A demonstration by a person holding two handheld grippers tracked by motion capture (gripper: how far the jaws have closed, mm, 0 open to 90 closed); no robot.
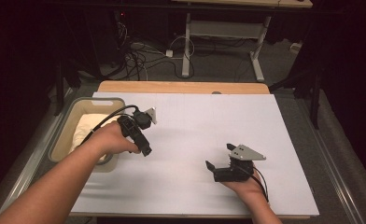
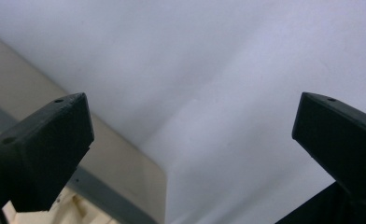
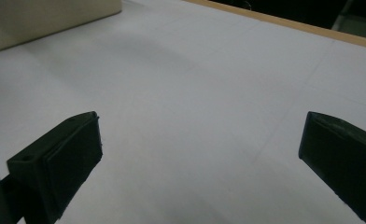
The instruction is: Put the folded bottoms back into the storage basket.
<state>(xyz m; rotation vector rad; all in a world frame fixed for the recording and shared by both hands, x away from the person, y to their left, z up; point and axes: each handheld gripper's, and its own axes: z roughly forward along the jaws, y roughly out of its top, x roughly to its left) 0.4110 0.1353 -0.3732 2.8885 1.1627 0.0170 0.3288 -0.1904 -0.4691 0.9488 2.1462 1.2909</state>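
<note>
Writing: none readable on either tool, the bin, or the white sheet; no brand marks can be made out.
Left tool point(image 1: 145, 150): held just off the bin's right rim, over the left part of the white sheet point(image 1: 190, 135); body slants down toward the desk, grey plate at its far end, cable looping back over the wrist.
Left tool state: released; in the left gripper view point(image 2: 190, 135) the two black jaws stand wide apart with nothing between them, bare sheet and the bin's corner beneath.
Left hand point(image 1: 113, 139): wrapped around the handle, forearm entering from the lower left and crossing the bin's near corner.
Right tool point(image 1: 218, 157): low over the right-centre of the sheet, jaws pointing left and away from the person, grey plate on top.
Right tool state: released; the right gripper view point(image 3: 200, 154) shows the jaws wide apart, bare sheet between them.
Right hand point(image 1: 246, 186): grips from below and behind, wrist coming from the bottom edge.
Bin point(image 1: 65, 135): beige, grey-rimmed, at the desk's left edge, touching the sheet's side; pale material point(image 1: 90, 127) lies inside, its kind unclear.
Desk point(image 1: 181, 87): wooden edge visible beyond the sheet.
Tools relative: well apart.
</note>
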